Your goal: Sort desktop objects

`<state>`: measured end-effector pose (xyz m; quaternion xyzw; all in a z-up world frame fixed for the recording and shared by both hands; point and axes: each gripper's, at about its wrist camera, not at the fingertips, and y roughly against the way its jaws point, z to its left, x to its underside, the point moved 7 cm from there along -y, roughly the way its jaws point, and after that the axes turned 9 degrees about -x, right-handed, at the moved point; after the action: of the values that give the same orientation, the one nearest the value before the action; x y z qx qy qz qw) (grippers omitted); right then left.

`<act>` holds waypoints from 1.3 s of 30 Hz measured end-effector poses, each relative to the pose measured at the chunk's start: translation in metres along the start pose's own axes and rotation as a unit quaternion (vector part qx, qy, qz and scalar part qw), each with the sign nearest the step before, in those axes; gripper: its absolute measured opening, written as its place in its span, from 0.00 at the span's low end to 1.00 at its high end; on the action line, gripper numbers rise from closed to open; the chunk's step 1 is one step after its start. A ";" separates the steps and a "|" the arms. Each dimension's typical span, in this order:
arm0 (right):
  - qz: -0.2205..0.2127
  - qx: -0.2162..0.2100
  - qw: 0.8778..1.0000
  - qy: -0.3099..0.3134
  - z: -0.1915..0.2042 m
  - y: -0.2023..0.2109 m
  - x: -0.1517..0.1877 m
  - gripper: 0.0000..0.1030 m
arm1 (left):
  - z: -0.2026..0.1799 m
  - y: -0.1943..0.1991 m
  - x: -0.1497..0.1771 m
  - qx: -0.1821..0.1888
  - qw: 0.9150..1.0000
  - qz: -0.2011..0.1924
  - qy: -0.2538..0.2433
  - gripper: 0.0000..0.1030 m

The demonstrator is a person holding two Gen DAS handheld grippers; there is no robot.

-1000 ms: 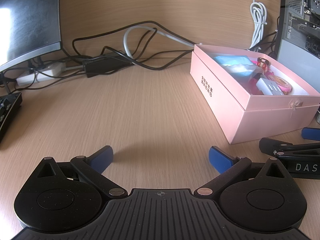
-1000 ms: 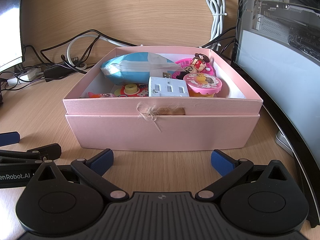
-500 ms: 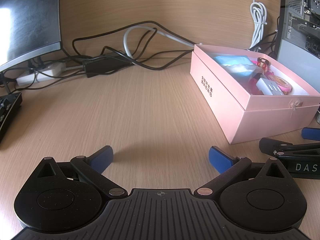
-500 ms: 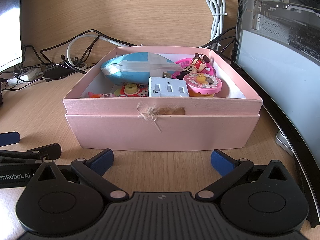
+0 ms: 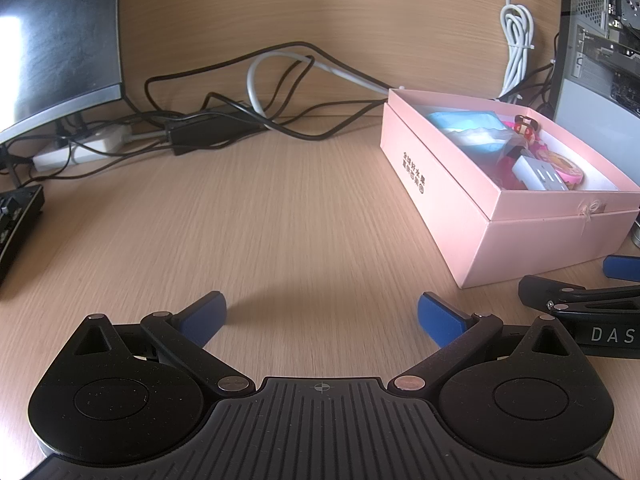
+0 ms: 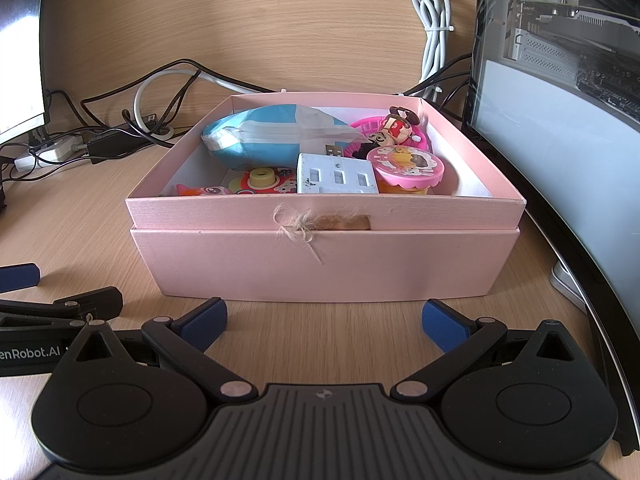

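- The pink box (image 6: pixel 324 258) stands open on the wooden counter (image 5: pixel 280 220), toward the counter's right side, close to its back edge, where a wood-grain panel rises.
- Inside it lie a blue-and-white packet (image 6: pixel 276 136) at the back left, a white USB hub (image 6: pixel 338 178) against the near wall, and a round pink lidded toy (image 6: pixel 404 168) just right of the hub.
- Behind the round toy sits a small cartoon figurine (image 6: pixel 396 130) on a pink plastic basket (image 6: pixel 362 128); a yellow-and-red toy camera (image 6: pixel 262 180) and an orange-pink sticker-like piece (image 6: pixel 200 191) rest on the box floor at the near left.
- A frayed bit of twine (image 6: pixel 298 226) hangs from the box's near wall.
- The right tool (image 6: pixel 324 322) rests on the counter just in front of that near wall — its blue-padded fingers (image 6: pixel 202 322) spread wide apart, holding nothing.
- The left tool (image 5: pixel 322 318) lies to the left of the box on bare counter, fingers likewise wide apart and empty; each tool shows at the edge of the other's view.
- Dark and white cables (image 5: pixel 256 92) tangle along the back edge, with a white power strip (image 5: pixel 80 148) near the back left corner.
- A monitor (image 5: pixel 56 36) stands at the left, a coiled white cord (image 5: pixel 516 40) hangs on the panel, and a computer case (image 6: pixel 560 92) stands just right of the box.
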<state>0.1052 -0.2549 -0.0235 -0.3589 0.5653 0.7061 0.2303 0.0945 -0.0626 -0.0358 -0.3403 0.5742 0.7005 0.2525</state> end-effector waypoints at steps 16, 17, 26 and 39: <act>0.000 0.000 1.000 0.000 0.000 0.000 0.000 1.00 | 0.000 0.000 0.000 0.000 1.000 0.000 0.000 1.00; 0.000 0.000 1.000 0.000 0.000 0.000 0.000 1.00 | 0.000 0.000 0.000 0.000 1.000 0.000 0.000 1.00; 0.000 0.000 1.000 0.000 0.000 0.000 0.000 1.00 | 0.000 0.001 0.000 0.000 1.000 0.000 0.000 1.00; 0.000 0.001 1.000 0.000 0.001 -0.001 -0.001 1.00 | 0.001 0.003 0.000 0.005 1.000 0.027 -0.006 1.00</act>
<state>0.1058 -0.2534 -0.0231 -0.3587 0.5659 0.7058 0.2301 0.0926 -0.0624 -0.0338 -0.3191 0.5852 0.7064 0.2384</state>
